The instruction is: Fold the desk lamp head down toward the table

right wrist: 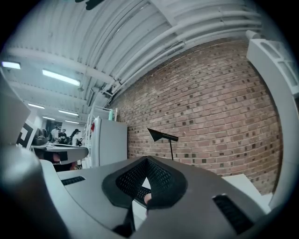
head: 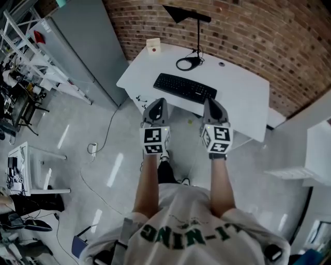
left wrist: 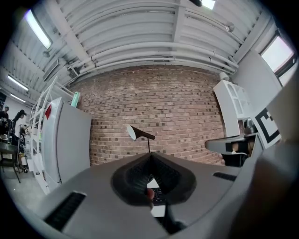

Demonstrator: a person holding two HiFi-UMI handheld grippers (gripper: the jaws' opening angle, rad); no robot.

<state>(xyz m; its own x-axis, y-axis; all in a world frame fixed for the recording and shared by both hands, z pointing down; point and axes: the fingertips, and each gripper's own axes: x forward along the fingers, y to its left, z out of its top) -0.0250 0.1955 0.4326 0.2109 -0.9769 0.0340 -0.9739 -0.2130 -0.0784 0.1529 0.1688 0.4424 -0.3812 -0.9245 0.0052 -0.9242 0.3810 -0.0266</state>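
Observation:
The black desk lamp (head: 199,31) stands at the back of the white desk (head: 243,98), its cone head (head: 178,13) raised on a thin stem above a ring base (head: 187,63). Both grippers hover level in front of the desk's near edge, well short of the lamp. My left gripper (head: 159,102) is shut and holds nothing, and my right gripper (head: 211,101) is likewise shut and holds nothing. In the left gripper view the lamp (left wrist: 138,133) shows just above the closed jaw tips (left wrist: 150,158). The right gripper view shows the lamp (right wrist: 162,136) above its closed tips (right wrist: 147,159).
A black keyboard (head: 184,88) lies on the desk between the grippers and the lamp. A small white box (head: 153,46) sits at the desk's back left corner. A grey cabinet (head: 85,46) stands to the left, white shelving (head: 313,155) to the right, a brick wall (head: 258,31) behind.

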